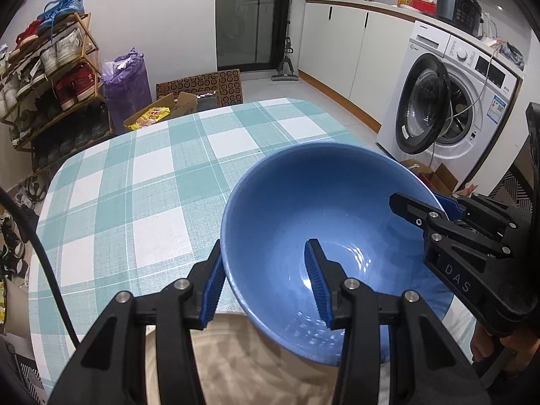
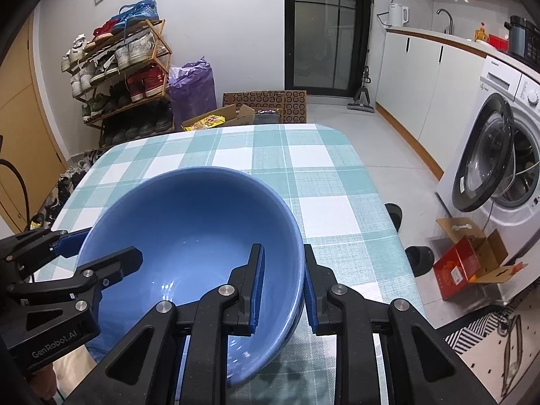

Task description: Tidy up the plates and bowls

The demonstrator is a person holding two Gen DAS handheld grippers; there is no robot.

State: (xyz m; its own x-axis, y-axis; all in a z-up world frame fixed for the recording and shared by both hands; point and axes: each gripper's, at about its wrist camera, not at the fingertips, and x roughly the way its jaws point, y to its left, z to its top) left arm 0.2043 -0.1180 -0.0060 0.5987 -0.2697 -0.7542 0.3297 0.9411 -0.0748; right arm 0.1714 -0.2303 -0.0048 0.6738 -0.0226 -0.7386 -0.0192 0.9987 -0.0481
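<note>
A large blue bowl (image 1: 303, 202) (image 2: 189, 216) hangs tilted over the near edge of the table (image 1: 152, 175) (image 2: 303, 168), which has a teal-and-white checked cloth. My left gripper (image 1: 265, 287) (image 2: 101, 246) straddles the bowl's left rim, one pad on the outer wall and the other inside, shut on it. My right gripper (image 2: 283, 290) (image 1: 420, 202) clamps the opposite rim the same way, its pads close together on the wall. A second blue edge shows under the rim at lower right in the right wrist view; I cannot tell whether it is another bowl.
Beige cloth (image 1: 253, 364) lies below the bowl at the table's near edge. A washing machine (image 1: 438, 111) (image 2: 499, 155) with its door open stands to the right, with a red box (image 2: 462, 266) and dark slippers (image 2: 418, 256) on the floor. Beyond the far left corner stands a shoe rack (image 1: 50, 77).
</note>
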